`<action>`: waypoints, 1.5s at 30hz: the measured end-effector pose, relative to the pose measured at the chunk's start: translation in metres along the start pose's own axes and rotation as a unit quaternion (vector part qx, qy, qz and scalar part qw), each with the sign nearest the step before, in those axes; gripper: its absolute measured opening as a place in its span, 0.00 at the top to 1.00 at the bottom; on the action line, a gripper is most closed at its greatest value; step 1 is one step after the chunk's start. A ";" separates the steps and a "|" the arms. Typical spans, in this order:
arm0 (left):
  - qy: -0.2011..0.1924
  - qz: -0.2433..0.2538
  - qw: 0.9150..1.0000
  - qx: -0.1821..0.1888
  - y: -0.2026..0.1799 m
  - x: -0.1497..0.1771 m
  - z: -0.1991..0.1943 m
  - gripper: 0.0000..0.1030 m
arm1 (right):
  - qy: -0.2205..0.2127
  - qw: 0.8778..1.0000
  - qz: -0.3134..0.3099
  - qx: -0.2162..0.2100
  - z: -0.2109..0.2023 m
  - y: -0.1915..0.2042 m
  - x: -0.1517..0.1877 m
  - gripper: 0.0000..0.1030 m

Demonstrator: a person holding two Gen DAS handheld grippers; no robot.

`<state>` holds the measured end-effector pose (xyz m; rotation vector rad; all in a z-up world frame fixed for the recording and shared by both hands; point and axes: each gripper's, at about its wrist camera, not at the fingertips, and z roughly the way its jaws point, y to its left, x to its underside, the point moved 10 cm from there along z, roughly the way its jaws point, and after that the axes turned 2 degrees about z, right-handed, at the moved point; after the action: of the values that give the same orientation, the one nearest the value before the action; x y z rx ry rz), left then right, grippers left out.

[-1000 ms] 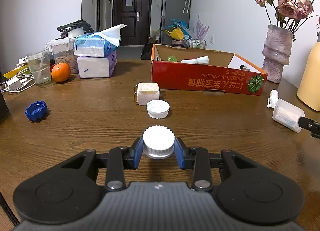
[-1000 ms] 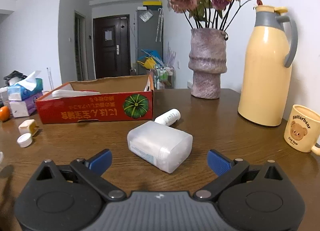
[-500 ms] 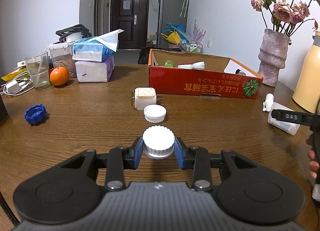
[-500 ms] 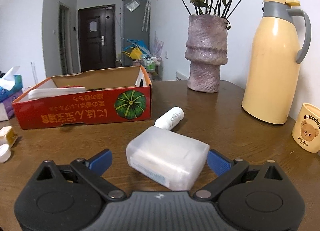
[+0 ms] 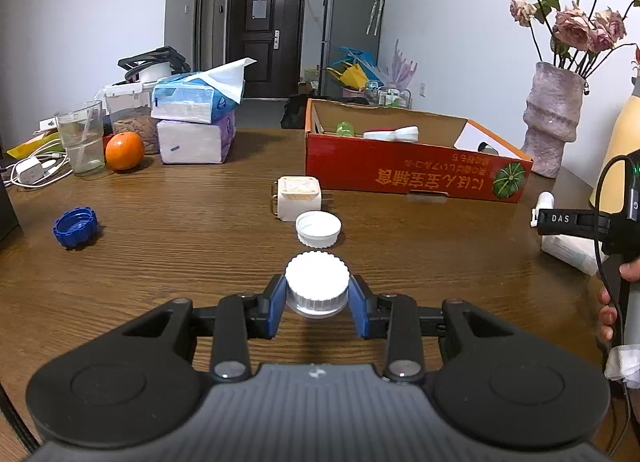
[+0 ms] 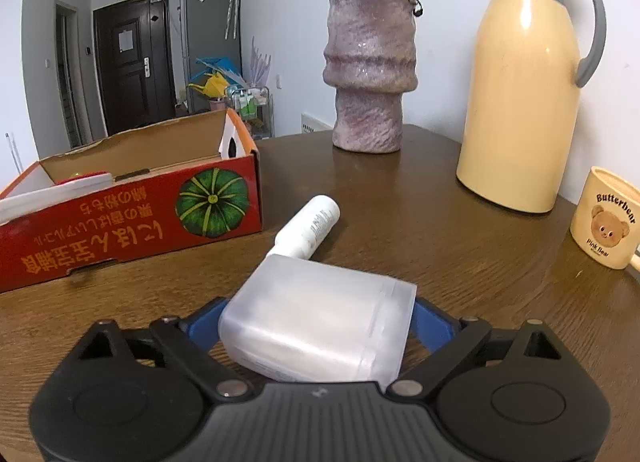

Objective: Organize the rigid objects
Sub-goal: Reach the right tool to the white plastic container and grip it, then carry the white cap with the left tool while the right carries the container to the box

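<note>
Right claw (image 6: pixel 318 326) now astride frosted box (image 6: pixel 320 326)

I read "DAS" on my right gripper (image 5: pixel 560 218), and "Butterbear" and "Pink Bear" on the yellow mug (image 6: pixel 608 218) beside me.
</note>
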<state>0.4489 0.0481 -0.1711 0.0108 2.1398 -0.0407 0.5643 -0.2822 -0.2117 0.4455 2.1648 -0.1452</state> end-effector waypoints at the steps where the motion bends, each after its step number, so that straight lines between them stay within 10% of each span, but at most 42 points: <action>1: 0.000 0.000 1.000 -0.001 0.001 0.000 0.000 0.66 | 0.000 1.000 -0.003 0.000 0.000 0.000 0.000 0.09; 45: -0.045 -0.001 0.999 0.027 -0.029 -0.028 -0.026 0.66 | -0.140 0.977 -0.023 -0.160 -0.134 -0.002 -0.001 0.20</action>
<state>0.4415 0.0199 -0.1324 0.0378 2.0479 -0.0978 0.4621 -0.2492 -0.1311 0.1768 1.8768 0.1108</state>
